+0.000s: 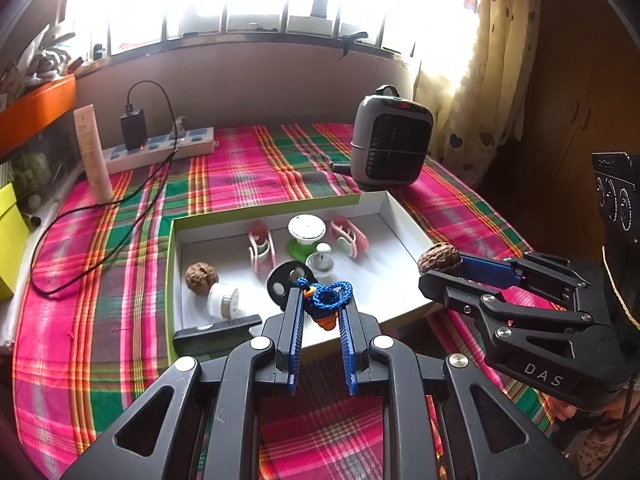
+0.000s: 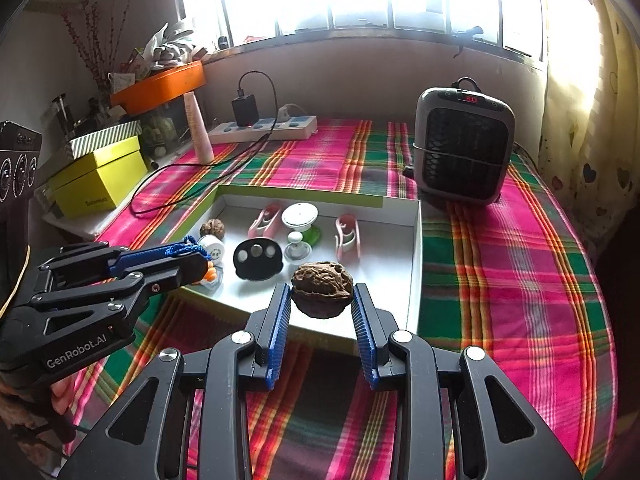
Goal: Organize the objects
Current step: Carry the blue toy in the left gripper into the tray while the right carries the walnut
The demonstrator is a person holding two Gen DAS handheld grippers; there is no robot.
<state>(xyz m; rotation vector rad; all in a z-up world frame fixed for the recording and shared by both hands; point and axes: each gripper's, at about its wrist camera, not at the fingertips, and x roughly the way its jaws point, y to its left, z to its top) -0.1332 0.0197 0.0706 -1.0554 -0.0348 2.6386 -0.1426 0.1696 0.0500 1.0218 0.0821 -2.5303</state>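
Note:
My left gripper [image 1: 321,296] is shut on a blue braided cord with an orange piece [image 1: 326,300], held just above the near edge of a shallow white box [image 1: 280,210]. Over the box's right edge, my right gripper [image 2: 321,292] is shut on a brown walnut [image 2: 320,280]. Each gripper also shows from the side in the other's view: the right gripper [image 1: 432,270] with the walnut [image 1: 439,258], the left gripper [image 2: 200,260] with the cord [image 2: 186,249]. In the box lie a second walnut [image 1: 201,276], a white spool [image 1: 223,299], a black disc [image 1: 285,280], pink clips [image 1: 262,246] and a white-and-green knob [image 1: 305,236].
A grey heater [image 1: 390,140] stands behind the box on the plaid cloth [image 1: 100,300]. At the back left are a power strip [image 1: 160,148] with a charger and trailing black cable, and a white bottle [image 1: 92,152]. Yellow boxes [image 2: 100,176] sit off the left edge.

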